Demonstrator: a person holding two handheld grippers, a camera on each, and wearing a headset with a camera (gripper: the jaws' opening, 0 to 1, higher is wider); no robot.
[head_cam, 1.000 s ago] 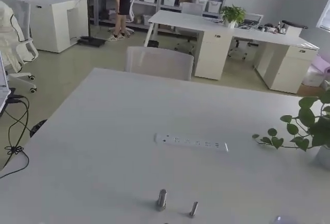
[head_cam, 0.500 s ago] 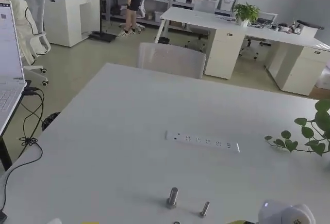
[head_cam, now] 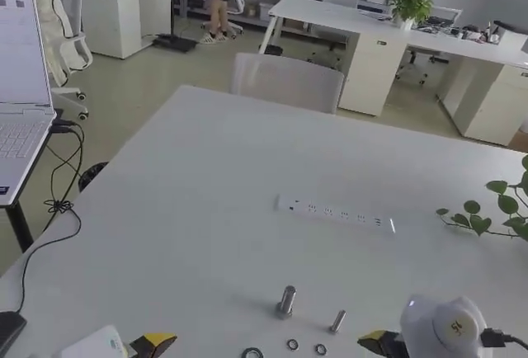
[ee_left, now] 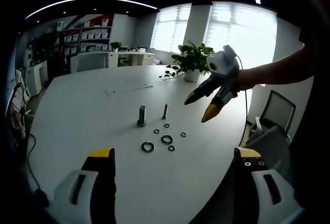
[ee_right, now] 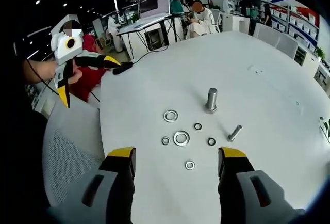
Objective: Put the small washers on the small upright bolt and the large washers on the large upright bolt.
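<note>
Since a second ago both claws have entered my head view. My left claw [ee_left: 174,153] and right claw [ee_right: 178,152] gape empty; six washers [ee_right: 181,138] lie just ahead, large bolt [ee_right: 210,100] and small bolt [ee_right: 234,132] beyond them.

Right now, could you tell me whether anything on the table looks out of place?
Nothing stands out: the large bolt and small bolt stand upright, and the washers lie flat and loose beside them on the table.

Standing upright, near each other: large bolt [ee_right: 211,100] and thinner small bolt [ee_right: 234,132], both bare. Lying flat, loose on the desk [ee_right: 268,100] beside them: two large washers [ee_right: 181,138], four small washers [ee_right: 197,126].
</note>
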